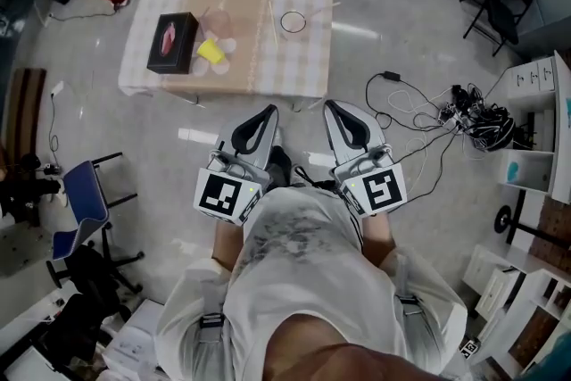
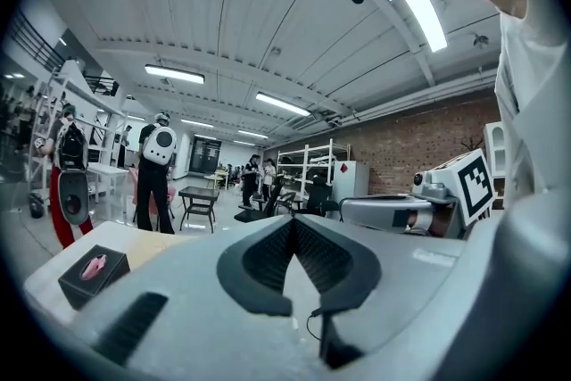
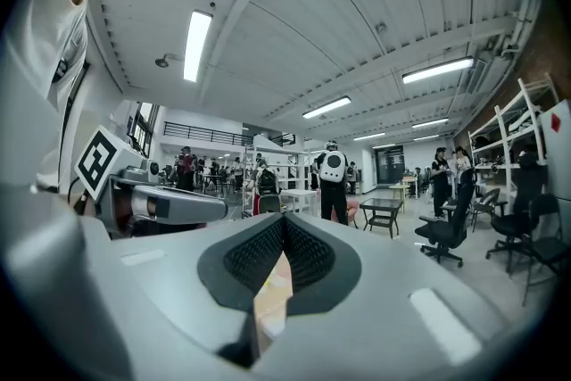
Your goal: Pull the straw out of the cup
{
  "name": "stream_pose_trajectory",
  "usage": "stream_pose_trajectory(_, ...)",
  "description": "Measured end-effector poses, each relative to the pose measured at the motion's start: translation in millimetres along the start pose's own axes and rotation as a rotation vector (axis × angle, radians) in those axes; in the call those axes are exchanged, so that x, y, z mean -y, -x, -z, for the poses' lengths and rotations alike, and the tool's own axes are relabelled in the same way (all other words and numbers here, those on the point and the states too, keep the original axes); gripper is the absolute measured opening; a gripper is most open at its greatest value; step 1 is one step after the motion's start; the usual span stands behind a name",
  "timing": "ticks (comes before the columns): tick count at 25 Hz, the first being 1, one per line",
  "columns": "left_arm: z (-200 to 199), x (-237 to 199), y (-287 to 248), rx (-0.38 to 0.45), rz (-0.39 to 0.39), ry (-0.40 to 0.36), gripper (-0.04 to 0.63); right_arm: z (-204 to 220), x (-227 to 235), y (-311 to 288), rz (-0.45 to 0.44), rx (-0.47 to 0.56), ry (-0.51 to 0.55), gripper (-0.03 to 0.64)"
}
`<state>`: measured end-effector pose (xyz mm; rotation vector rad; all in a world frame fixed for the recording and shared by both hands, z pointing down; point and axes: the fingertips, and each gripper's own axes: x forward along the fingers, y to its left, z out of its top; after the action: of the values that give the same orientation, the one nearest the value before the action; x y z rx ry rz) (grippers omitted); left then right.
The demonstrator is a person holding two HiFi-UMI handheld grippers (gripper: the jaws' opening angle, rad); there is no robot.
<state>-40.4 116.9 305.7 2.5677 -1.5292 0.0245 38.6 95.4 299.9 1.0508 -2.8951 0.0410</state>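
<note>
We hold both grippers low in the frame, close to the body and pointing up-frame toward the table [image 1: 308, 67]. The left gripper [image 1: 269, 110] is clenched with nothing in it; its own view shows the two dark pads meeting at the tip. The right gripper [image 1: 331, 106] is clamped together and empty in the same way.

The clear cup [image 1: 293, 20] stands on the checked cloth at the upper middle of the head view and shows from above as a thin ring. It is well apart from both grippers. It lies almost straight up-frame from the gap between them, so neither hand is clearly nearer.

The straw [image 1: 324, 8] shows as a thin pale line running from the cup's rim toward the right and slightly up-frame, so its long axis lies nearly across the picture. It is too small for us to be sure how deep it sits in the cup. A second pale stick [image 1: 271, 19] lies just left of the cup, running up and down the frame.

As we judge it, the straw's free end leans to the right gripper's side. That hand would have the straighter reach, and its jaws must open first. The left could steady the cup.
</note>
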Motion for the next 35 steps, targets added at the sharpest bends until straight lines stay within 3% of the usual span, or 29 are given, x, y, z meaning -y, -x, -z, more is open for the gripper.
stream_pose_trajectory(19, -11, -95, -75, -0.015, 0.067, 0.015, 0.002, 1, 51, -105, 0.055, -0.047, 0.012, 0.009)
stream_pose_trajectory(35, -25, -143, -112, 0.046, 0.228, 0.047, 0.003, 3, 77, -151, 0.165, -0.094, 0.021, 0.009)
